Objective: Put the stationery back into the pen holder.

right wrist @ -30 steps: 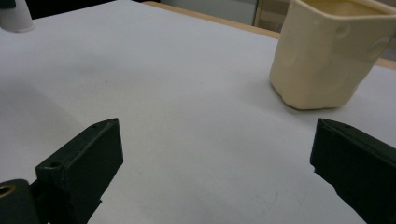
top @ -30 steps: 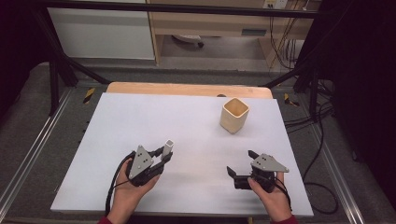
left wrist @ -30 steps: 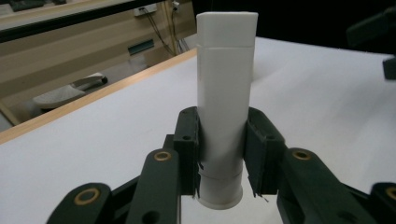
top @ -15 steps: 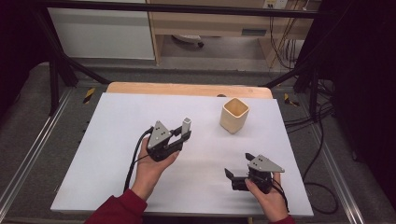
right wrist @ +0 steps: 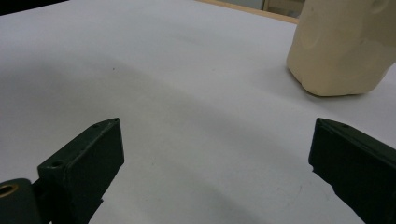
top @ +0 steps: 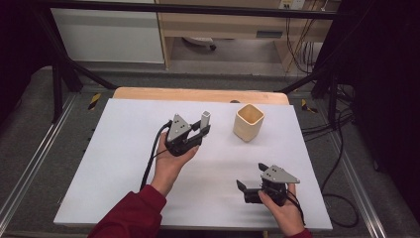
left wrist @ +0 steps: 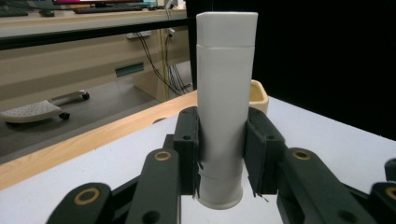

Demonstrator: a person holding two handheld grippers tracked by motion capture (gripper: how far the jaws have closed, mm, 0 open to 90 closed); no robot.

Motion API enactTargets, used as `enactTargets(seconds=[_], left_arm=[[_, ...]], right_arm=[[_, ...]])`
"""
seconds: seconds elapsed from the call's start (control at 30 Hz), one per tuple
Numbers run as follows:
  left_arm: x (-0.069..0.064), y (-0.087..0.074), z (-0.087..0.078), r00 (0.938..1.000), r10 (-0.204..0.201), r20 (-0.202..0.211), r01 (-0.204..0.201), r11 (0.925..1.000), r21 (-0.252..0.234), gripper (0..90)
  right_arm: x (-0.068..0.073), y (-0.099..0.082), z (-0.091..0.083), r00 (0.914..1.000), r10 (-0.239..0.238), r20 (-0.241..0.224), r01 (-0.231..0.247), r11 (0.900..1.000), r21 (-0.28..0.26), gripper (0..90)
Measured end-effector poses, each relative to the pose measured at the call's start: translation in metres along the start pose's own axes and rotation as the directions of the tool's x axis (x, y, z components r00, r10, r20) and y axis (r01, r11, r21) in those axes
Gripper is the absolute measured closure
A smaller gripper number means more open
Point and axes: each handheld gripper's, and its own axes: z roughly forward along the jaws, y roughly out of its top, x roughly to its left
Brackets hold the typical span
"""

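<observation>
Two jaws of the left gripper (top: 197, 135) are closed on a white tube (left wrist: 225, 109), which stands upright between them; a thin seam runs around it near the top, and no writing can be read on it. The gripper is above the middle of the white table (top: 124, 148). To its right stands a cream cup (top: 248, 122), square with rounded corners; its inside is in shadow. The right gripper (top: 249, 186) rests near the front edge, jaws wide apart, holding nothing.
</observation>
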Motion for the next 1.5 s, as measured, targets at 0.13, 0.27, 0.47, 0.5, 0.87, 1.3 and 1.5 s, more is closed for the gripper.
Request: enactTargets(seconds=[0.13, 0.27, 0.47, 0.5, 0.87, 1.3, 1.5], left_arm=[[-0.002, 0.009, 0.008, 1.0000, 0.003, 0.005, -0.003, 1.0000, -0.008, 68.8], [-0.004, 0.017, 0.015, 0.9999, 0.009, 0.006, -0.009, 0.9998, -0.017, 68.8], [-0.001, 0.026, 0.027, 1.0000, -0.008, 0.003, 0.008, 0.9997, -0.025, 68.8], [-0.001, 0.028, 0.029, 1.0000, -0.008, 0.001, 0.008, 0.9996, -0.028, 68.8], [0.000, 0.046, 0.046, 0.9998, -0.009, -0.016, 0.009, 0.9991, -0.040, 68.8], [0.003, 0.054, 0.058, 0.9991, -0.038, -0.021, 0.036, 0.9974, -0.063, 68.8], [0.003, 0.056, 0.067, 0.9987, -0.049, -0.012, 0.048, 0.9963, -0.071, 68.8]], right_arm=[[-0.001, 0.000, 0.000, 1.0000, 0.006, -0.001, -0.006, 1.0000, 0.000, 3.6], [-0.001, -0.001, 0.001, 0.9999, 0.015, -0.002, -0.015, 0.9999, 0.004, 3.5], [0.000, -0.001, 0.001, 0.9997, 0.022, -0.007, -0.022, 0.9997, 0.004, 3.5], [0.000, -0.001, 0.001, 0.9997, 0.024, -0.007, -0.024, 0.9997, 0.005, 3.4], [-0.001, -0.001, 0.001, 0.9994, 0.034, -0.006, -0.034, 0.9994, 0.006, 3.3], [0.001, -0.002, 0.003, 0.9995, 0.032, -0.004, -0.031, 0.9993, 0.018, 3.3], [0.002, -0.003, 0.005, 0.9996, 0.028, -0.008, -0.027, 0.9992, 0.031, 3.4]])
